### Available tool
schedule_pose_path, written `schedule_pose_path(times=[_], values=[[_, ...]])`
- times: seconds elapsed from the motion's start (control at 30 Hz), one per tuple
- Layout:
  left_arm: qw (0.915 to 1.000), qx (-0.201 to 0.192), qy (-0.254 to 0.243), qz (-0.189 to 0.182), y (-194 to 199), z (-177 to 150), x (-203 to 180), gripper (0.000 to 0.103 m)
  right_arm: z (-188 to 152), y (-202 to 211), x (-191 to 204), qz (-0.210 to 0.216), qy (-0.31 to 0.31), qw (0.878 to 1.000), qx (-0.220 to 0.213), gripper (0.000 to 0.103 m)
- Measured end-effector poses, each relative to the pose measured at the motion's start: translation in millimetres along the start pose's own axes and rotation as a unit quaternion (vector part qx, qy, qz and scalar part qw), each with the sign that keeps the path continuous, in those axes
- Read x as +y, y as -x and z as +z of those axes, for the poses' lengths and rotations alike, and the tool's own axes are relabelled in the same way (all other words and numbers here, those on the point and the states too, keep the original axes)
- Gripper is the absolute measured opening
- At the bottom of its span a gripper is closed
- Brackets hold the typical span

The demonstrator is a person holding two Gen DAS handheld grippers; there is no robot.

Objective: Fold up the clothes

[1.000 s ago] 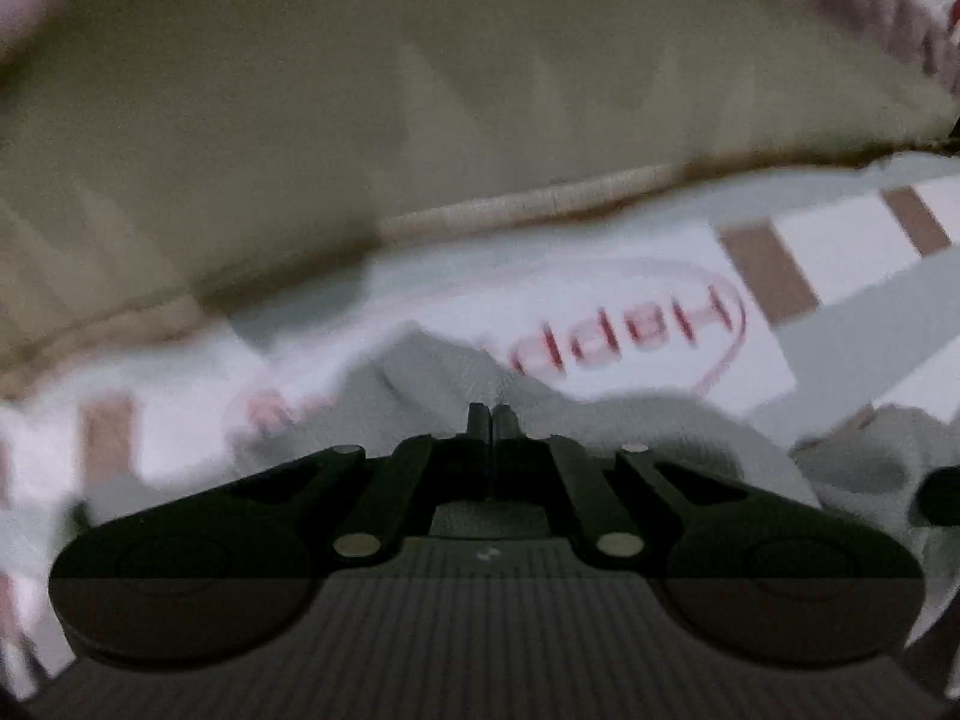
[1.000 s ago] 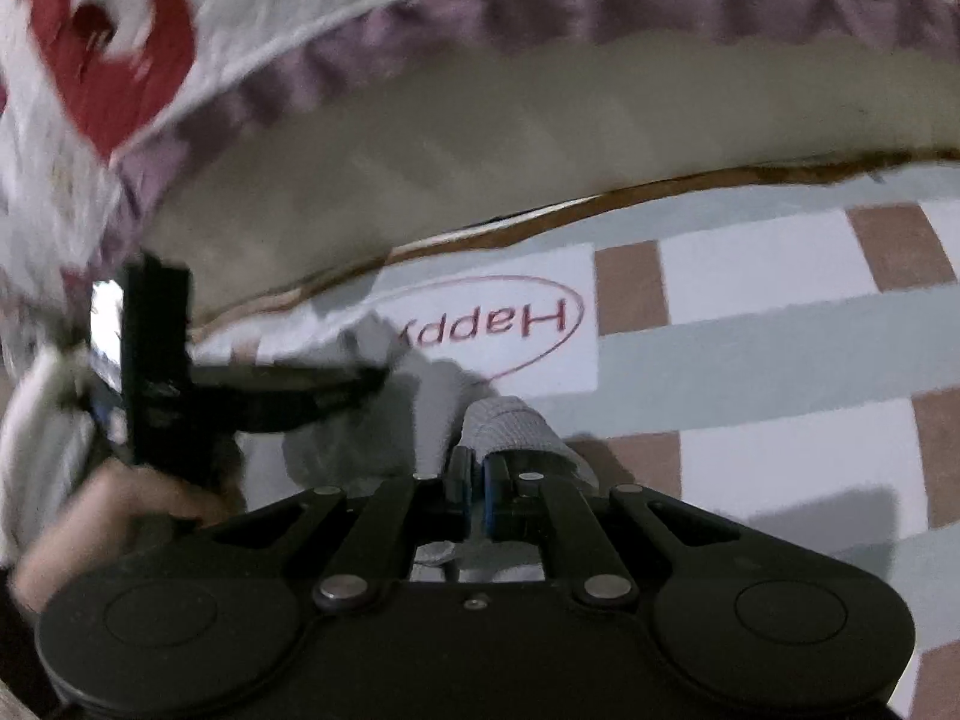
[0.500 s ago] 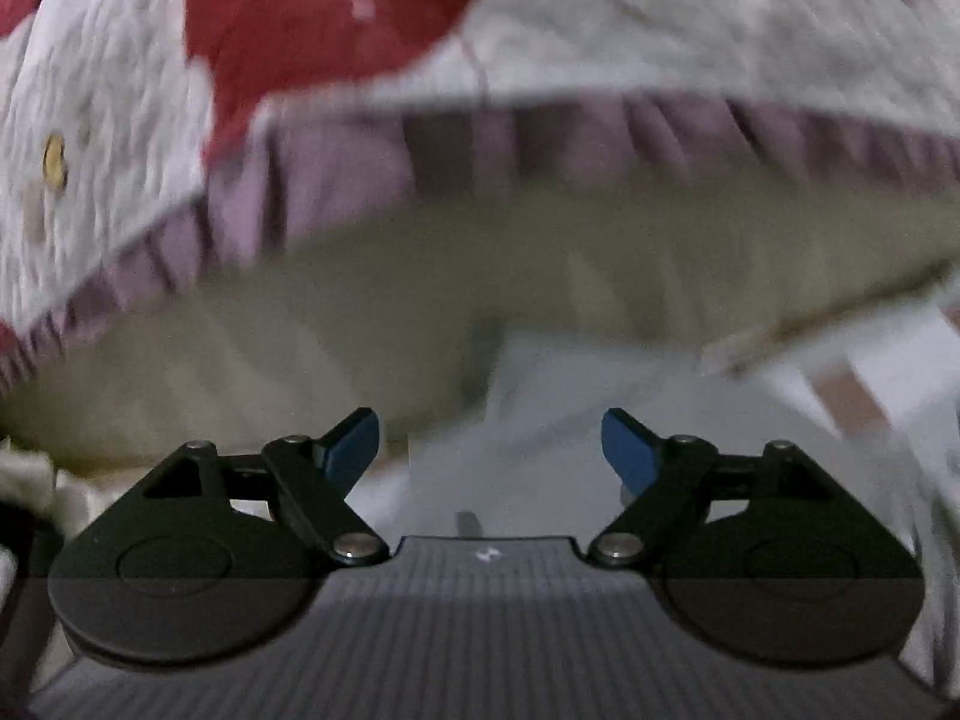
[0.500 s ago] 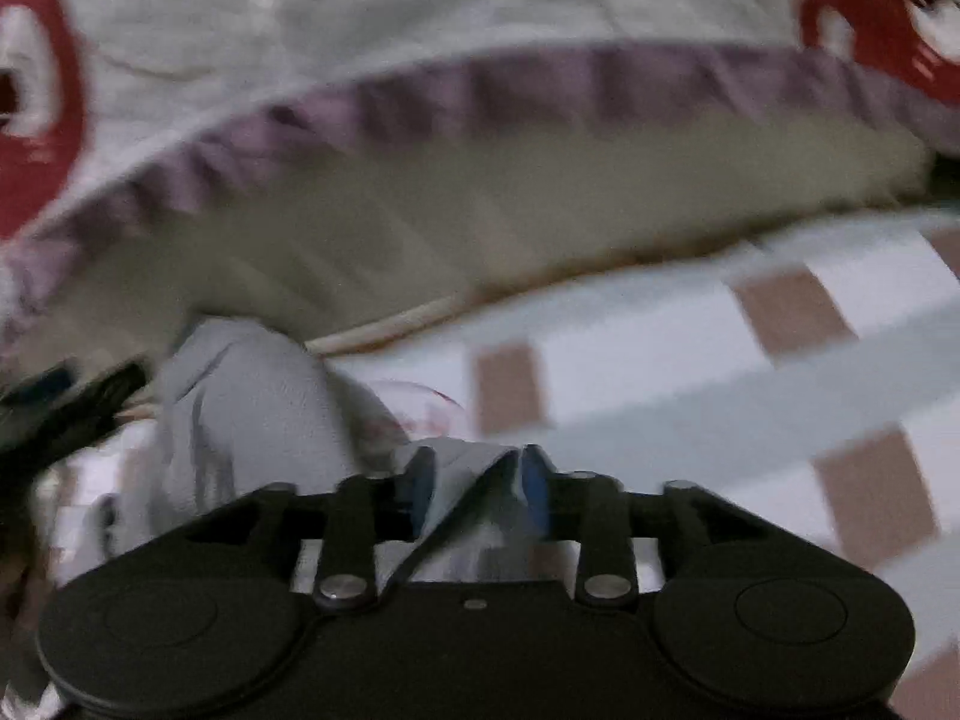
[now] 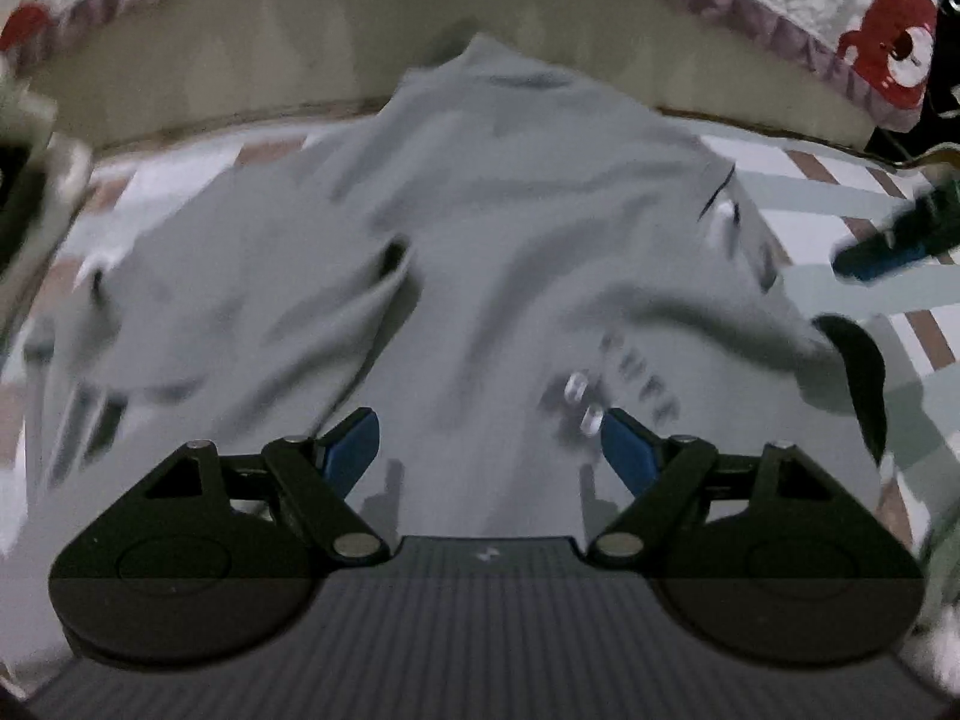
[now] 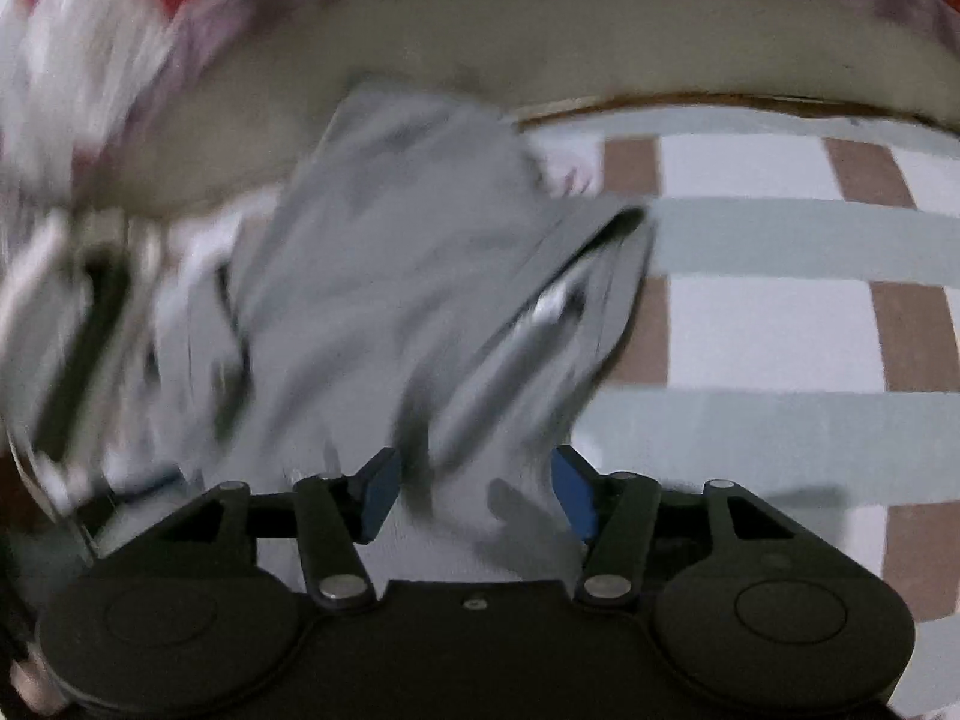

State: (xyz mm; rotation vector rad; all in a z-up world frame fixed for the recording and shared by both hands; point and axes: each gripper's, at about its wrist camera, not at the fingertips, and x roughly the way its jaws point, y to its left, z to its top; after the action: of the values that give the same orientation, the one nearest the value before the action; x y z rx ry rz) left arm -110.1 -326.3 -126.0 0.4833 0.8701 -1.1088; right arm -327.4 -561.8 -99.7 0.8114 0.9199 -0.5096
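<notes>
A grey garment (image 5: pixel 480 252) lies spread and rumpled on a checked mat, with pale lettering near its lower right. My left gripper (image 5: pixel 489 447) is open above it, blue pads wide apart, holding nothing. In the right wrist view the same grey garment (image 6: pixel 390 276) lies bunched, with a folded edge on its right side. My right gripper (image 6: pixel 474 492) is open just over the cloth, which fills the space between its pads. The right gripper also shows in the left wrist view (image 5: pixel 894 240) at the far right.
The checked mat (image 6: pixel 768 300) in white, grey-green and brown stretches to the right. A beige mattress side (image 5: pixel 240 60) with a purple-frilled quilt with red bears (image 5: pixel 888 48) runs along the back. The views are motion-blurred.
Both grippers were shut on the garment one second ago and have let go. The left opened first, then the right. The garment now lies spread on the mat.
</notes>
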Motion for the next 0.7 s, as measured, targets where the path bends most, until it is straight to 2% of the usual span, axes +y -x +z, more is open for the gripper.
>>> schedule_pose_path(times=[0.07,0.17,0.23,0.33,0.43,0.5,0.57,0.63,0.67,0.7], values=[[0.9999,0.0,0.015,0.002,1.6,-9.9,12.6,0.079,-13.6,-9.3,7.2,-0.017,0.034,0.999,0.033,0.061],[0.9991,0.007,0.043,-0.002,0.0,-22.2,23.4,0.078,-15.7,-33.4,11.7,-0.062,0.071,0.993,0.076,0.061],[0.9986,0.007,0.052,-0.004,-4.1,-22.0,24.9,0.078,-13.1,-48.5,9.3,-0.095,0.075,0.988,0.091,0.061],[0.9988,0.003,0.049,0.006,-9.4,-17.0,22.9,0.078,-4.8,-69.7,-1.0,-0.105,0.058,0.988,0.101,0.061],[0.9982,0.018,0.053,0.023,-2.8,-19.3,31.0,0.078,-5.0,-70.5,6.2,-0.089,0.085,0.989,0.082,0.006],[0.9975,0.028,0.056,0.035,1.6,-20.8,36.3,0.078,-8.6,-57.5,17.4,-0.09,0.115,0.987,0.059,0.006],[0.9958,0.045,0.052,0.06,7.9,-22.7,42.9,0.078,-16.5,-24.4,29.3,-0.124,0.13,0.983,0.03,0.005],[0.9936,0.053,0.051,0.085,16.9,-23.3,54.6,0.078,-26.4,-2.3,35.7,-0.193,0.147,0.97,0.018,0.004],[0.9931,0.055,0.059,0.085,19.9,-22.1,61.9,0.078,-30.0,3.2,35.7,-0.228,0.15,0.962,0.017,0.004],[0.9926,0.057,0.068,0.083,22.9,-20.9,69.5,0.078,-29.5,-5.0,29.7,-0.24,0.144,0.959,0.036,0.004]])
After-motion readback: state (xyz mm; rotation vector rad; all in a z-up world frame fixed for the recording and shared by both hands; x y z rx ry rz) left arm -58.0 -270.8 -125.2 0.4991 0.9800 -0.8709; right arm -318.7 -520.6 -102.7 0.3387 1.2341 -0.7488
